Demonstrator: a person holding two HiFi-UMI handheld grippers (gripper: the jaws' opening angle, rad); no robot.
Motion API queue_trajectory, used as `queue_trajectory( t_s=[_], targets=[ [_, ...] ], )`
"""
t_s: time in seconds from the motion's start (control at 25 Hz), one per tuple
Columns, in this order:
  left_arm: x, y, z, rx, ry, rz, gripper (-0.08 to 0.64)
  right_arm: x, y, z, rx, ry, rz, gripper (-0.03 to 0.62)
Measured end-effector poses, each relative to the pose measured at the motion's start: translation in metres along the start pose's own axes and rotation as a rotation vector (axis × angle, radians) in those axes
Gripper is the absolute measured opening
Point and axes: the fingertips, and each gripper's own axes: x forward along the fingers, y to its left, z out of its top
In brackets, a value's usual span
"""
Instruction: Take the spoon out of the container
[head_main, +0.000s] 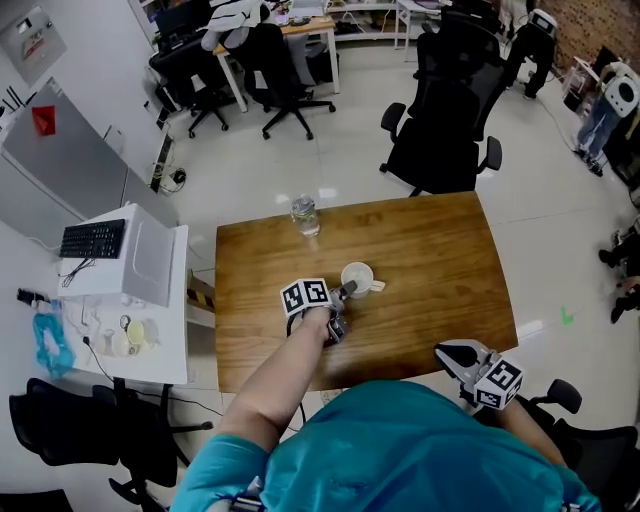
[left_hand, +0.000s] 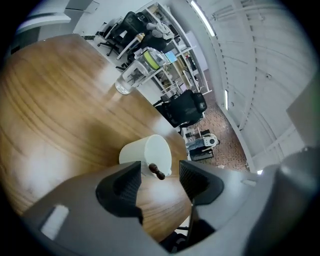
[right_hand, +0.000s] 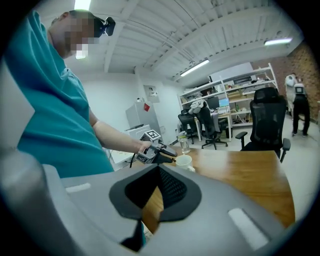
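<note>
Two left gripper (left_hand: 160, 176) jaws stand apart, flanking the spoon (left_hand: 156, 170) handle, which sits in the white cup (left_hand: 150, 150) (nothing gripped); next, close and lift. Right gripper (right_hand: 159, 172) is clenched, empty.

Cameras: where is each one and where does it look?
Head view: on the head, looking down at the table; left arm shows.
Left gripper view: on the left gripper, looking along open jaws at cup and spoon.
Right gripper view: on the shut right gripper, facing the person's shirt and that arm.
All share the cup.
</note>
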Motion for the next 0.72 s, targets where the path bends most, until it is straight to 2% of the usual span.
queue_trajectory(
  t_s=[0.24, 0.56, 0.6, 0.72],
  targets=[
    [0.019, 0.011, -0.004, -0.008, 0.028, 0.063, 0.223, -0.01, -0.014, 0.001, 0.01, -0.007, -0.029, 0.002],
    [0.011, 0.017, -0.004, 0.03, 0.004, 0.108, 0.103, -0.017, -0.021, -0.003, 0.023, -0.008, -0.013, 0.002],
    [0.009, 0.014, -0.002, 0.039, -0.008, 0.11, 0.07, -0.017, -0.022, -0.004, 0.023, -0.01, -0.008, 0.002],
    [-0.01, -0.008, 0.0, 0.054, -0.033, 0.08, 0.052, -0.019, -0.023, 0.006, 0.021, -0.019, 0.009, 0.002]
  ],
)
